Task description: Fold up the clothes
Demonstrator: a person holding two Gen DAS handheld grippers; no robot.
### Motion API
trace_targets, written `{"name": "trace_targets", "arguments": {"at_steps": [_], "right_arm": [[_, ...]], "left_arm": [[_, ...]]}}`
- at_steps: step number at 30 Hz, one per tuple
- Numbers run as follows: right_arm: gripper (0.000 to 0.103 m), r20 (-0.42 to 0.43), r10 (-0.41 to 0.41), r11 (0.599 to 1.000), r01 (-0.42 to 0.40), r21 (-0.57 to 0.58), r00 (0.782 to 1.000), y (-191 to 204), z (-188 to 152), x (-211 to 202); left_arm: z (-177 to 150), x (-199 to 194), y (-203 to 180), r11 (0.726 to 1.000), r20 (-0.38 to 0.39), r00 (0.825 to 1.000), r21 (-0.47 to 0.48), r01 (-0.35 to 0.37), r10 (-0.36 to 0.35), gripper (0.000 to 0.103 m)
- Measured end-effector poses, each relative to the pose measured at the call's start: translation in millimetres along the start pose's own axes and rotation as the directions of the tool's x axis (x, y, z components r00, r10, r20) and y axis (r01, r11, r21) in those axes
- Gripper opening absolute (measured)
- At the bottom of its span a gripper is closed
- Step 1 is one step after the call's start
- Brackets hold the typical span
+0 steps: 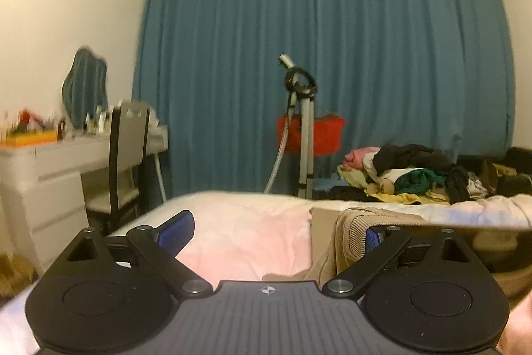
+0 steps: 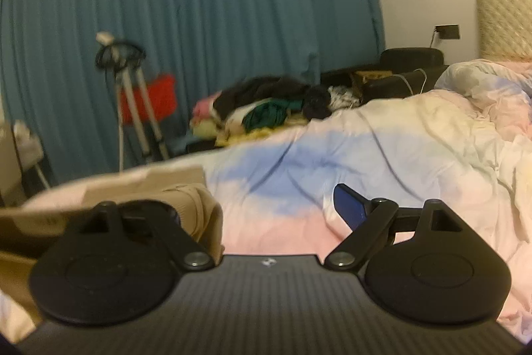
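A tan ribbed garment (image 1: 349,235) lies on the bed by a piece of brown cardboard (image 1: 324,215). My left gripper (image 1: 276,232) is open; the cloth drapes over its right finger and hides most of the blue pad. In the right wrist view the same tan garment (image 2: 202,208) covers the left finger of my right gripper (image 2: 262,208), which is open too; its right blue pad (image 2: 347,205) is bare. A pile of unfolded clothes (image 1: 409,175) sits at the bed's far edge and also shows in the right wrist view (image 2: 266,108).
The bed has a pink, blue and white duvet (image 2: 382,155), bunched at the right. Behind it hang teal curtains (image 1: 316,55). A garment steamer stand (image 1: 304,138), a red basket (image 1: 324,135), a chair (image 1: 128,155) and a white desk (image 1: 50,162) stand at the left.
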State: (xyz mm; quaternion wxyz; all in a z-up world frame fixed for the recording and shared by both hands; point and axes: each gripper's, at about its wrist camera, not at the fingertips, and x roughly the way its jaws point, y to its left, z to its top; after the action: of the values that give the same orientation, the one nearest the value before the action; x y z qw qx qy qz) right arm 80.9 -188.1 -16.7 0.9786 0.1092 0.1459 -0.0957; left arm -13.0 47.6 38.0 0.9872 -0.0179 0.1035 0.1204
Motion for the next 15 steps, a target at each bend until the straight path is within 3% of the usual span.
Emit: {"name": "trace_targets", "arguments": {"at_steps": [5,11,15], "right_arm": [[0.085,-0.013,-0.03,1.0,0.029,-0.01,0.999,4,-8,-14],[0.085,0.101,-0.017,0.996,0.009,0.084,0.995,1,15,-59],[0.085,0.192,0.034,0.988,-0.062,0.144,0.981,1,49,-92]], "left_arm": [[6,-9,14,0.999,-0.005,1.0,-0.041,0.015,-0.015,0.098],[22,-52,19,0.998,0.152,0.988,-0.055,0.037,-0.028,0.098],[60,-73,34,0.985,0.219,0.974,-0.146,0.097,-0.063,0.098]]}}
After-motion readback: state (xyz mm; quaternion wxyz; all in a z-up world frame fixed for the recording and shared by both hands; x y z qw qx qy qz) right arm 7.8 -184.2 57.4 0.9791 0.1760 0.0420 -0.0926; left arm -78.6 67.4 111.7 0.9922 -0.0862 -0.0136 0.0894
